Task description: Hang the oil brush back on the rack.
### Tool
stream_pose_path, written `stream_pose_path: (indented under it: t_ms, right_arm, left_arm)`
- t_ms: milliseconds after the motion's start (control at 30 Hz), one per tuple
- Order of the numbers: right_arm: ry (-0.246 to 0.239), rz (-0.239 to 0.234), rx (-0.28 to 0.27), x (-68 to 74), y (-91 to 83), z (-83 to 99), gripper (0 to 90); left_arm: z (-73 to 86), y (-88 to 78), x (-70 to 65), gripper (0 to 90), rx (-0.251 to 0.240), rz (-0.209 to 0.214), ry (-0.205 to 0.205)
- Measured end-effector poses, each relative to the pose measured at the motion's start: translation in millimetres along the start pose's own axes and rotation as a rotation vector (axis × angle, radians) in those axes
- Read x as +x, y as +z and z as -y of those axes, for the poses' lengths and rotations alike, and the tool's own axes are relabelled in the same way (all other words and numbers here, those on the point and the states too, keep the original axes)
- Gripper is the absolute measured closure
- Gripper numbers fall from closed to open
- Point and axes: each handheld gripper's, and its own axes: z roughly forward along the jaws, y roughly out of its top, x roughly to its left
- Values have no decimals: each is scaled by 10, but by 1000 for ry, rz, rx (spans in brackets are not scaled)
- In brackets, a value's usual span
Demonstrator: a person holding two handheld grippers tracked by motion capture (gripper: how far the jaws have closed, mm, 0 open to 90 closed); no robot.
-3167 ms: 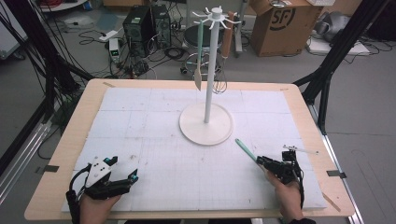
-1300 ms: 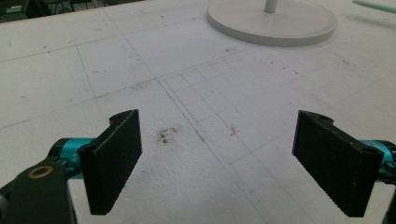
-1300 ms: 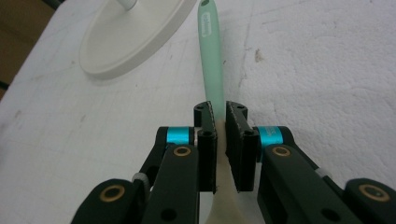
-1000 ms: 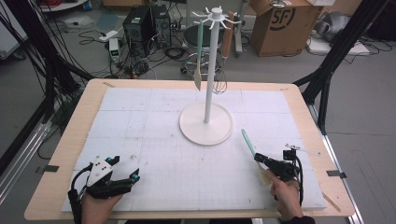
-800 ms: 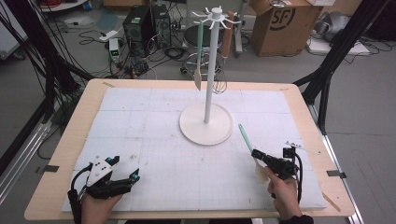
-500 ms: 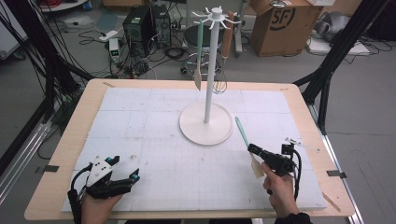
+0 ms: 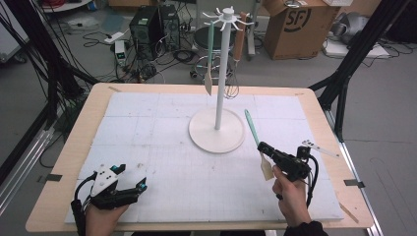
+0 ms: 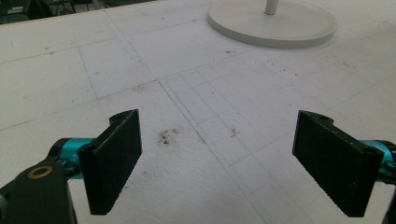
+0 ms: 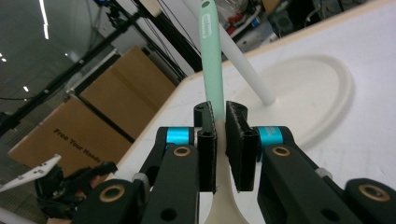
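A spatula [image 7: 252, 127] with a mint-green handle and a cream blade hangs above the white mat, right of the stand. My right gripper [image 7: 261, 147] is shut on its neck, handle pointing up toward the stand. In the right gripper view the pads [image 9: 207, 140] pinch the spatula [image 9: 211, 51] just above the blade. The white hook stand [image 7: 223, 69] rises from its round base [image 7: 216, 132] at mid-table, and another mint spatula [image 7: 210, 54] and a wooden-handled whisk [image 7: 238, 44] hang from it. My left gripper [image 7: 133, 176] rests at the front left, open and holding nothing [image 8: 233, 158].
A small white part [image 7: 319, 147] lies near the table's right edge. The stand's base [image 8: 275, 23] lies ahead of the left gripper. Beyond the table are a cardboard box [image 7: 300, 24], cables and black frame legs [image 7: 344, 83].
The right gripper has risen with the spatula and drifted left toward the stand's base, the handle tilting more upright. The left gripper has stayed put.
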Motion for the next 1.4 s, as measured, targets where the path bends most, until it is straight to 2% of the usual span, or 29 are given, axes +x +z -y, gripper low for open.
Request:
stream_pose_path:
  t_ms: [333, 833, 1033, 1400]
  right_arm:
    - [-36, -71, -80, 217, 57, -195, 835]
    - [-50, -186, -155, 539, 177, -478, 836]
    - [-81, -203, -176, 642, 224, -580, 836]
    - [-100, -252, -234, 787, 245, -758, 836]
  left_arm:
    - [9, 17, 5, 146, 10, 1, -4]
    - [7, 7, 11, 146, 8, 2, -3]
    - [9, 2, 20, 146, 8, 1, -6]
    - [8, 1, 23, 146, 8, 0, -7]
